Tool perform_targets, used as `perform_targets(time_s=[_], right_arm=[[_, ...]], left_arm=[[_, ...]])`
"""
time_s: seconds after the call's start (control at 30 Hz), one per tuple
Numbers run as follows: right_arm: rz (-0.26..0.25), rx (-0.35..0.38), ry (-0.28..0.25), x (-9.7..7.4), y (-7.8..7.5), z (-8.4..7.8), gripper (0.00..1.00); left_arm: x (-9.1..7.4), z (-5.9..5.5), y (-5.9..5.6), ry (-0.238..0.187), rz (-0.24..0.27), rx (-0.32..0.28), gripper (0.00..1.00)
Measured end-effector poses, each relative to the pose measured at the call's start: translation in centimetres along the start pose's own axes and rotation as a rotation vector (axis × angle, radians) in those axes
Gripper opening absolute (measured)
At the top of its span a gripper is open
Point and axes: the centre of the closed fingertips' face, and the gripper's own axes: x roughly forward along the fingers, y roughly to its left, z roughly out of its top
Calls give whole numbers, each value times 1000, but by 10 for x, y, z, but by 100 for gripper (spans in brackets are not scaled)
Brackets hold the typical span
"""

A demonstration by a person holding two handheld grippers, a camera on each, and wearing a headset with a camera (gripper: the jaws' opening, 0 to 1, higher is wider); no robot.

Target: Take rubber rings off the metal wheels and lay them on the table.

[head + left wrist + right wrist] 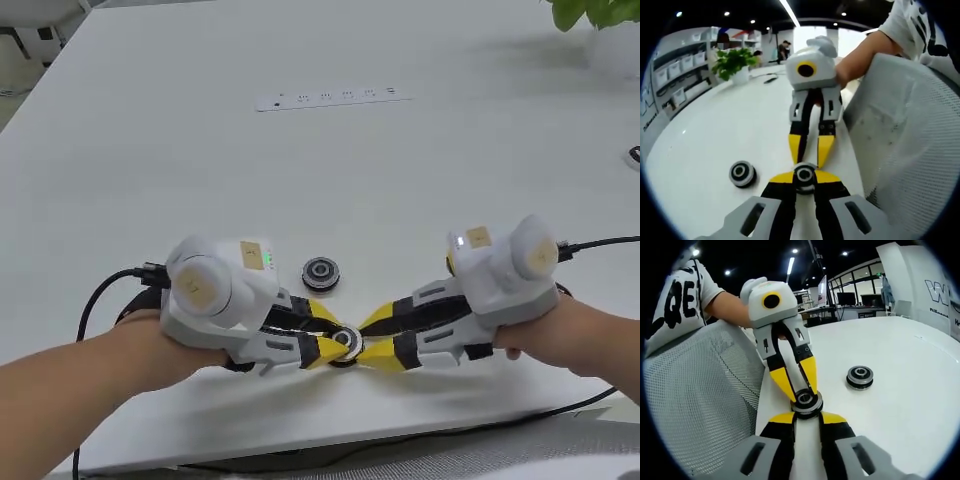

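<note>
A metal wheel with a black rubber ring (347, 341) sits near the table's front edge, held from both sides. My left gripper (334, 346) comes in from the left and is shut on it. My right gripper (362, 346) comes in from the right and is shut on the same wheel. In the left gripper view the wheel (804, 176) sits between my left gripper (805, 177) tips, with the right gripper (810, 156) pinching from above. In the right gripper view the wheel (807, 403) is clamped likewise. A second ringed wheel (322, 272) (742, 173) (860, 376) lies flat just behind.
A white power strip (333, 98) lies far back on the white table (200, 160). A potted plant (592, 10) stands at the far right corner. Black cables (95, 300) trail from both grippers. A mesh chair back (905, 140) is close to the table's front edge.
</note>
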Motion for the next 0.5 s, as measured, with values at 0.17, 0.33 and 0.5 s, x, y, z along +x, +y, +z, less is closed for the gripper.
perform_targets(time_s=[0.17, 0.33, 0.5], right_arm=[[-2, 30, -1, -2, -2, -2, 7], [-1, 63, -4, -3, -2, -2, 3], [-10, 104, 0, -3, -2, -3, 1]], left_arm=[[0, 0, 0, -3, 4, 2, 13], [0, -1, 0, -5, 6, 3, 13], [0, 0, 0, -5, 7, 4, 13]])
